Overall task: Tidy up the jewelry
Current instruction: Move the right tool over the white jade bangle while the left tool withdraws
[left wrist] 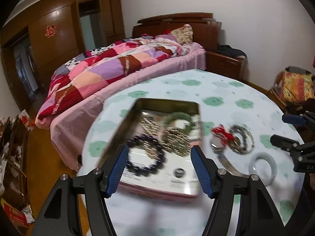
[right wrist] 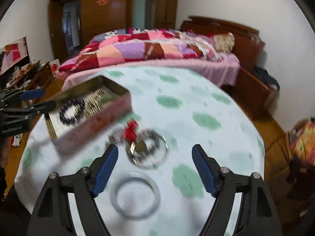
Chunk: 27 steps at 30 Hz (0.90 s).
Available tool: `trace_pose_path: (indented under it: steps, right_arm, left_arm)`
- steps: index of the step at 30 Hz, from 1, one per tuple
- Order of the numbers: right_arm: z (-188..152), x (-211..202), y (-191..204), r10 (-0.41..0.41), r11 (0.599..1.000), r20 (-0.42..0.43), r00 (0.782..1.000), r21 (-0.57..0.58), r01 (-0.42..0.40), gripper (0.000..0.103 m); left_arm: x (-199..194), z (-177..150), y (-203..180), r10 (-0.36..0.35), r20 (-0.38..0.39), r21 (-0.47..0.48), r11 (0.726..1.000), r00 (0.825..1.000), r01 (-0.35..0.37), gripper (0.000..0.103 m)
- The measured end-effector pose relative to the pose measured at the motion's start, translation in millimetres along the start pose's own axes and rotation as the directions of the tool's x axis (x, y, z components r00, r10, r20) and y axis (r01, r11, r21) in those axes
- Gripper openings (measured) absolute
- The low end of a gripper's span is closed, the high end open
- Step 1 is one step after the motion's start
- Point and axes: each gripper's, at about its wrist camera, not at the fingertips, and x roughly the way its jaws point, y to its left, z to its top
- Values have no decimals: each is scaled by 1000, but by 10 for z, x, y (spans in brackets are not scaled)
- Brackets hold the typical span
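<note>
Both claws spread wide, nothing pinched. Left gripper (left wrist: 159, 169) hovers over the open rectangular metal tin (left wrist: 126, 116), which already holds a purple bead bracelet (left wrist: 145, 155) and a green bangle (left wrist: 178, 119). Right gripper (right wrist: 155, 169) hangs above the pale jade-like bangle (right wrist: 135, 195); a tangled pile of silver bangles with a red ribbon (right wrist: 145, 147) lies at 12 o'clock of it.

Risks, as I judge:
- smooth bangle slipping from the pads
- tangle snagging
- right gripper clipping the tin wall at 10 o'clock

Round floral-cloth table (right wrist: 206, 102) has open room toward 1–3 o'clock; near edge is close.

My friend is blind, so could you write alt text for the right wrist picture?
Open tongs hover over a pale bangle on a green-spotted tablecloth. Beyond lie blurred bracelets with a red bow; to the left, a tin holds beads.
</note>
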Motion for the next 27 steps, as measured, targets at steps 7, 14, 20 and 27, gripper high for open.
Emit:
trace_pose_path:
  steps: [7, 14, 20, 27]
  right_arm:
    - [-385, 17, -15, 67, 997, -54, 996, 27, -65, 91]
    - [-457, 171, 155, 77, 997, -96, 992, -19, -79, 97]
    - [-521, 310, 136, 72, 997, -132, 989, 1, -72, 96]
    - [-552, 296, 142, 88, 996, -135, 987, 5, -88, 78]
  left_arm:
    - [-18, -130, -319, -37, -15, 38, 999, 999, 37, 66]
    - [26, -204, -356, -40, -38, 43, 998, 998, 42, 66]
    - [6, -224, -404, -74, -35, 42, 996, 997, 76, 66]
    - [37, -204, -541, -101, -37, 72, 992, 994, 104, 66]
